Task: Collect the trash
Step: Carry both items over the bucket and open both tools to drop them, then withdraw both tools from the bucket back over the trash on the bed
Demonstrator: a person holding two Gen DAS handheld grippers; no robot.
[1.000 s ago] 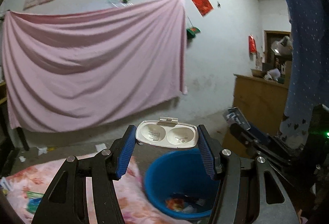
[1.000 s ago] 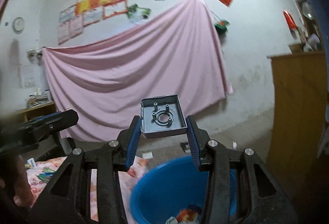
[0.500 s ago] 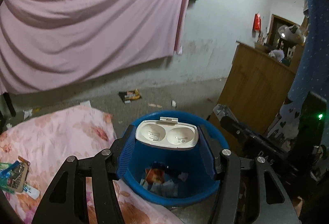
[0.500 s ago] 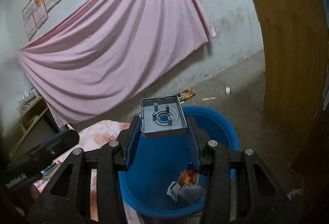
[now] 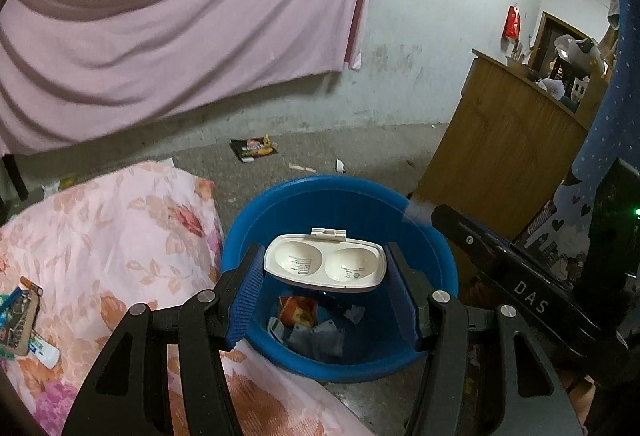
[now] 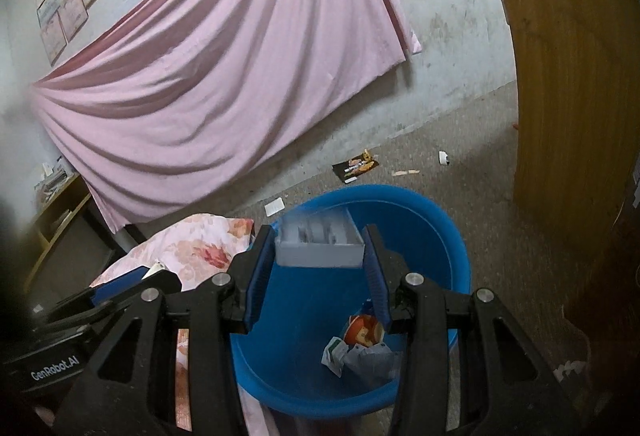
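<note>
Both grippers hold trash over the blue basin [image 5: 340, 196].

The left gripper [image 5: 326, 294] clamps a white plastic tray [image 5: 325, 266]; the right gripper [image 6: 320, 268] clamps a grey plastic part [image 6: 318, 250], above the wrappers [image 6: 360, 348] inside.

one blue tub [image 5: 416, 212], one white case [image 5: 325, 267], one grey box [image 6: 320, 246], two grippers [image 5: 326, 300] [image 6: 318, 274], one pink sheet [image 6: 224, 76], one wooden cupboard [image 5: 508, 156], one flowery cloth [image 5: 112, 236]

A grey floor [image 5: 360, 148] carries a blue tub [image 5: 436, 248], a floral cloth [image 5: 112, 232], a dark wrapper [image 5: 253, 148], a stick [image 6: 406, 173] and a wooden cabinet [image 5: 500, 152].
</note>
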